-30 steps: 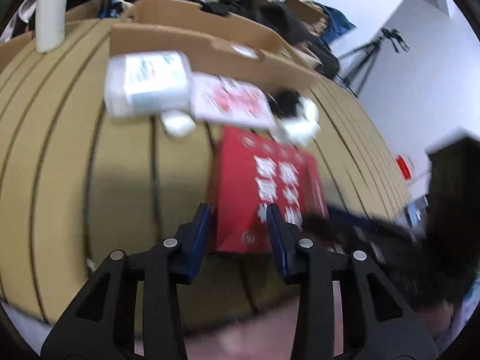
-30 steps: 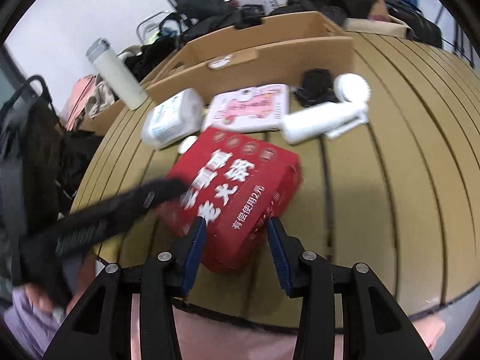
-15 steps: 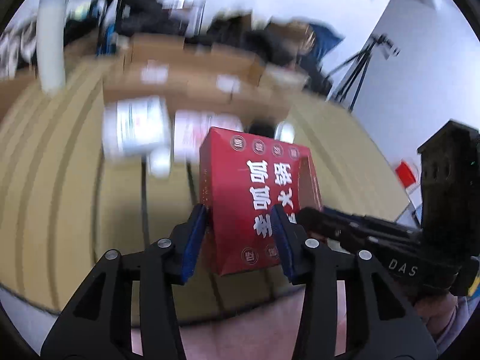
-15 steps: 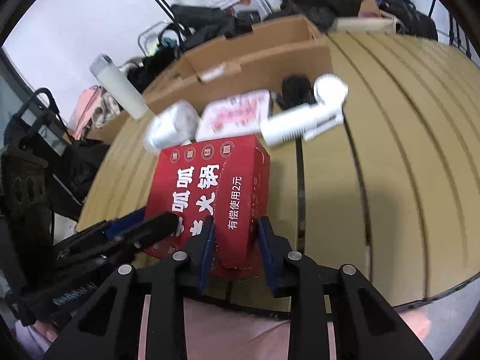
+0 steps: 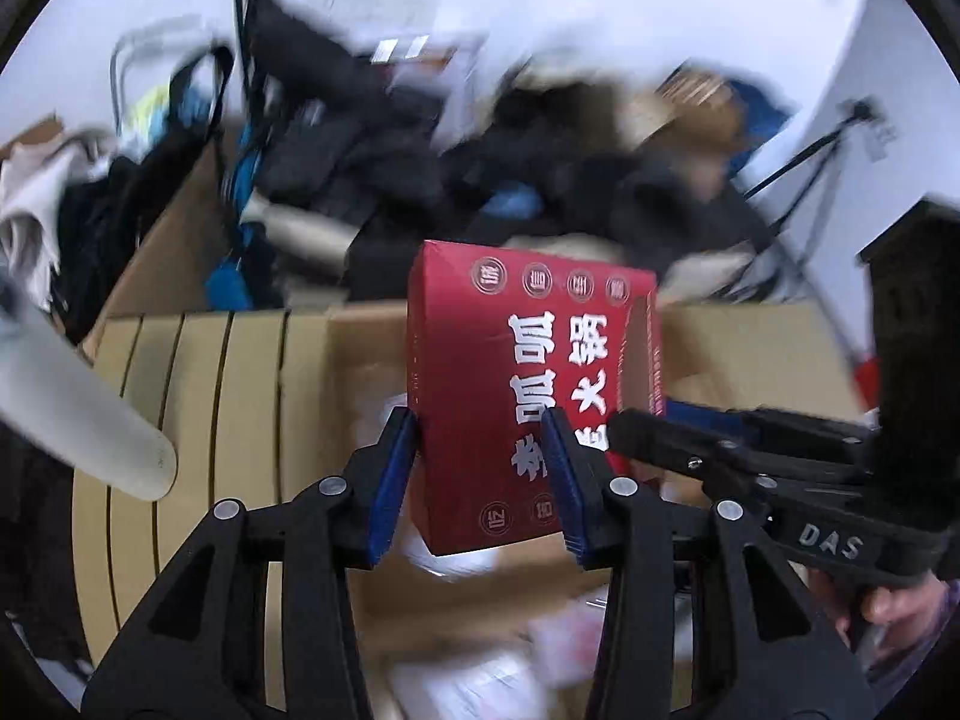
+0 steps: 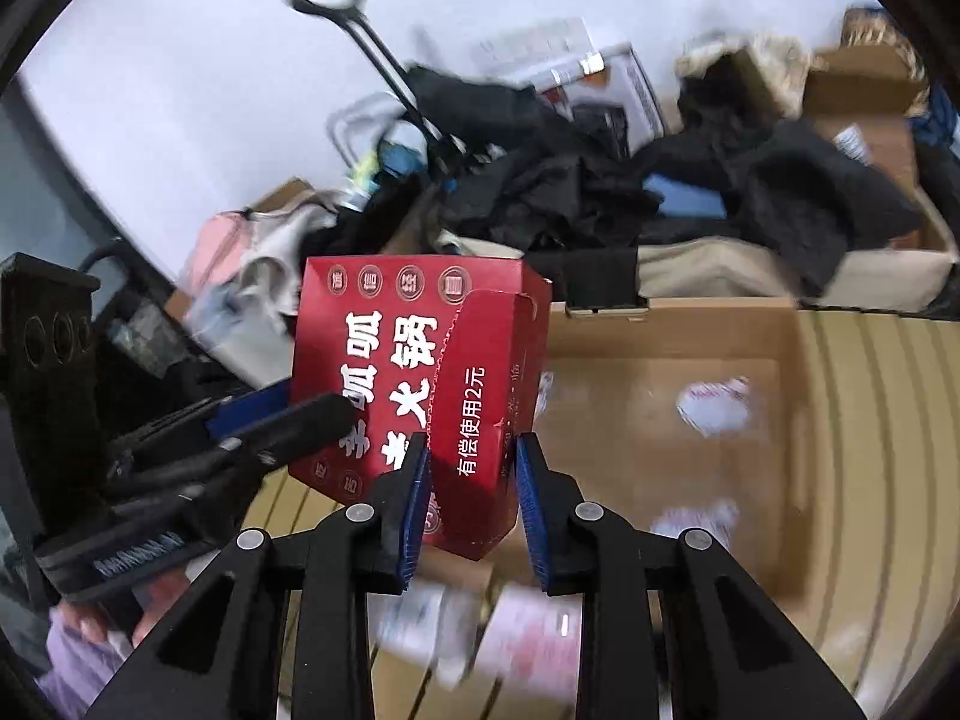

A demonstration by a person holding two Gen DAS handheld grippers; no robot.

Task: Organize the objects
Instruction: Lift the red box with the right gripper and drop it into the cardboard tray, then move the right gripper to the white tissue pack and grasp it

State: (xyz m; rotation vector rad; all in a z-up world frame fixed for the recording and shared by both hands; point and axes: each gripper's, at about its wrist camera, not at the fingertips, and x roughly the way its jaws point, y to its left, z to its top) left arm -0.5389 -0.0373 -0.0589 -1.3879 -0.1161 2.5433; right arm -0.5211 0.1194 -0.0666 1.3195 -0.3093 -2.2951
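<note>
Both tools pinch the red cardboard carton with white Chinese lettering (image 5: 528,396), held in the air above the open brown cardboard box (image 6: 672,420) on the slatted tan table (image 5: 198,396): the left gripper (image 5: 483,474) clamps one lower corner and the right gripper (image 6: 471,492) another. The holds look shallow, so the thin carton could crumple or twist free if the hands pull apart or tilt unevenly, and a skewed release might catch it on the box wall

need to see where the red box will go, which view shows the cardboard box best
The right wrist view: the cardboard box lies open beside the red box, its floor and far wall plain. In the left wrist view the red box and both grippers hide most of it.
</note>
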